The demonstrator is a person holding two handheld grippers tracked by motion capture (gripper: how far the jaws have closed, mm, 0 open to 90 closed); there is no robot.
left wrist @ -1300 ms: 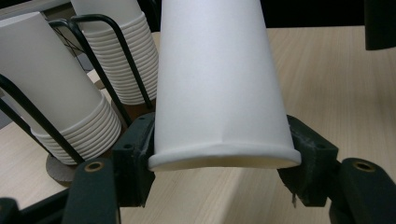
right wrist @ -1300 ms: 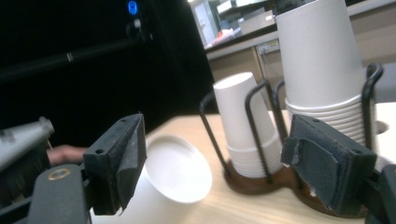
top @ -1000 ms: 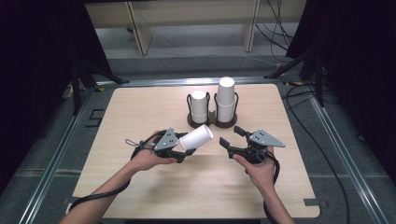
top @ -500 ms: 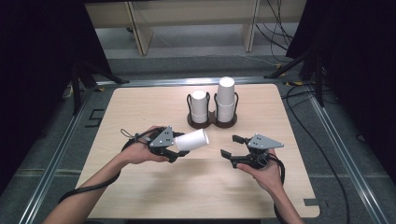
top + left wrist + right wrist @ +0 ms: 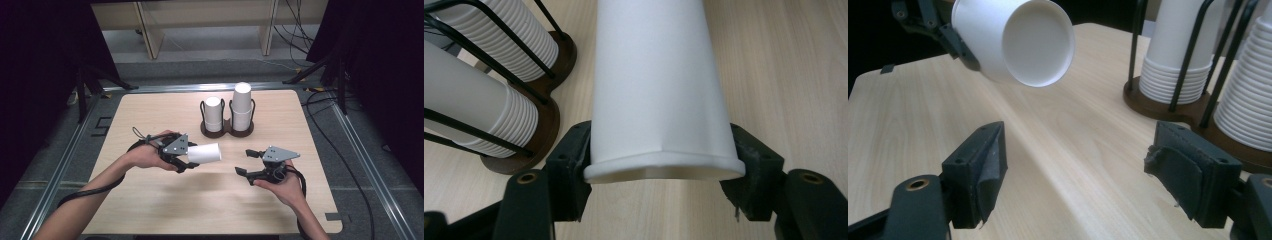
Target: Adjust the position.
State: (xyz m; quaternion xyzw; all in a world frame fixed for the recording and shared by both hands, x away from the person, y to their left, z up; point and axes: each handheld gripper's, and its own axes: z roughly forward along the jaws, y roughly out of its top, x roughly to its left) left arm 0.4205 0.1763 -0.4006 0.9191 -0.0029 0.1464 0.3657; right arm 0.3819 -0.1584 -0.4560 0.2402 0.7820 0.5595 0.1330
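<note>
In the high view, the left gripper [image 5: 192, 161] sits left of the middle of the frame and squeezes a white paper cup [image 5: 204, 153] near its rim. The cup lies on its side in the air above the wooden table [image 5: 150, 115], with its bottom pointing right, toward the right gripper [image 5: 246, 162]. In the left gripper view the black pads [image 5: 569, 165] press on both sides of the cup [image 5: 654, 90], close to its open end. The right gripper [image 5: 1075, 172] is lower right of the middle, with its jaws apart and nothing between them; they have just been closing a little. There is a gap between it and the cup. A brown cup holder [image 5: 227, 131] with two stacks of cups stands higher in the frame.
</note>
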